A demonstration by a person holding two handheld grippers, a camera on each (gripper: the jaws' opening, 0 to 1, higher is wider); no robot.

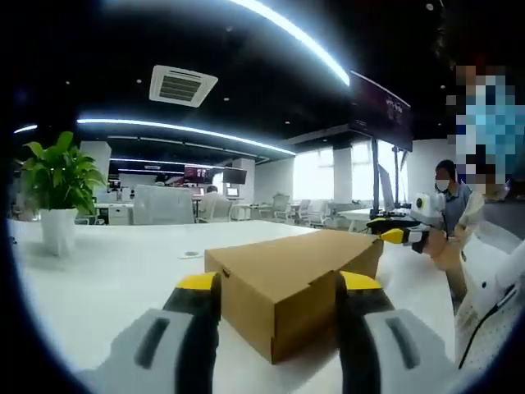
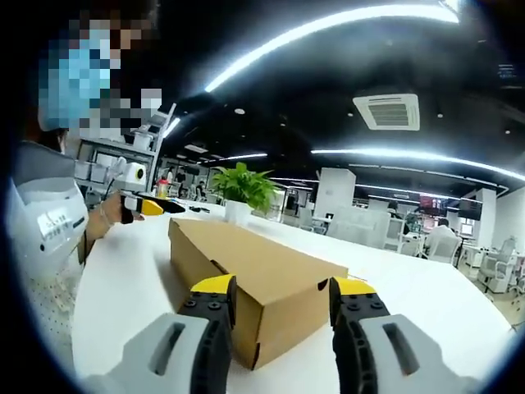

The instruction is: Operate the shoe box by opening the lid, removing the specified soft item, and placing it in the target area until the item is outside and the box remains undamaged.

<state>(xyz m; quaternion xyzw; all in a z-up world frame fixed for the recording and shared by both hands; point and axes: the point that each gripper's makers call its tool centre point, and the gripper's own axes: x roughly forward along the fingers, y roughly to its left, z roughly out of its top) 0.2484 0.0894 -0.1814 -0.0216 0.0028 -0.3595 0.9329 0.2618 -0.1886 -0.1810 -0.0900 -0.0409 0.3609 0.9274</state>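
Nearest of all, the left gripper (image 1: 277,287) has its yellow-tipped jaws spread wide, one on either side of the near corner of the cardboard shoe box (image 1: 294,275), apparently not pressing it. From the opposite end, the right gripper (image 2: 283,294) does the same: its jaws stand apart around the box's other end, holding nothing. The box lies flat on the white table (image 1: 123,279) between the two tools, its lid shut and its walls unmarked. In the left gripper view the right gripper shows small beyond the box's far end, in a person's hand (image 1: 439,246). A potted plant (image 2: 244,190) stands on the table past the box. I'd judge the job barely begun: the lid must yet be raised, and the soft item, hidden inside if there, taken out and set down.
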